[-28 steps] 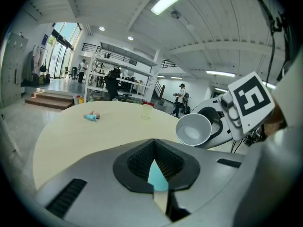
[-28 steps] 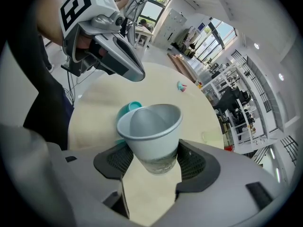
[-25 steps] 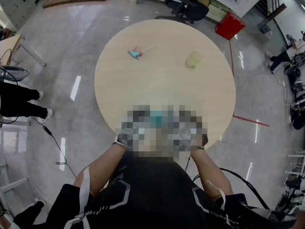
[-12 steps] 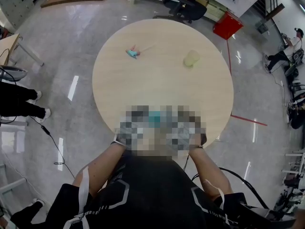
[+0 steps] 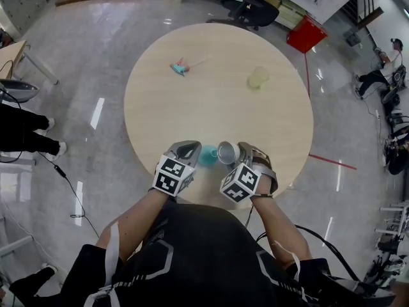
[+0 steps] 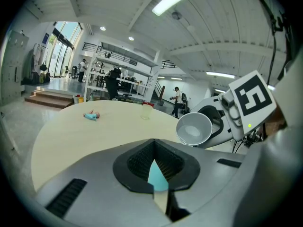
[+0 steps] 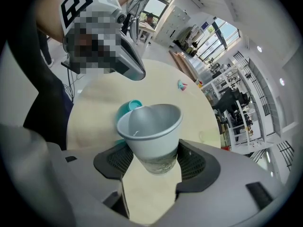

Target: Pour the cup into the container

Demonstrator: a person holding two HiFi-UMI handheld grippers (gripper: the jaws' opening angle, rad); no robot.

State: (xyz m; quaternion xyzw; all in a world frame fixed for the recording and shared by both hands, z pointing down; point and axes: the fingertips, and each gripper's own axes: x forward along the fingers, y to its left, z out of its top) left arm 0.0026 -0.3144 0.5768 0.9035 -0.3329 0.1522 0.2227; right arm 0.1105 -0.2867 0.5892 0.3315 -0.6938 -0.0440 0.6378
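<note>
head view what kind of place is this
Probably an open lab or workshop hall: a round table on a glossy floor, an office chair behind it, and tall metal racks in the left gripper view.

Head cam looks steeply down on the round table. Left gripper cam faces across it, right gripper cam faces leftward; both see the paper cup close.

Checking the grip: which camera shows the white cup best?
The right gripper view: the cup fills the middle, clamped between the right gripper's jaws. The head view shows the cup small; the left gripper view shows mostly its open mouth.
</note>
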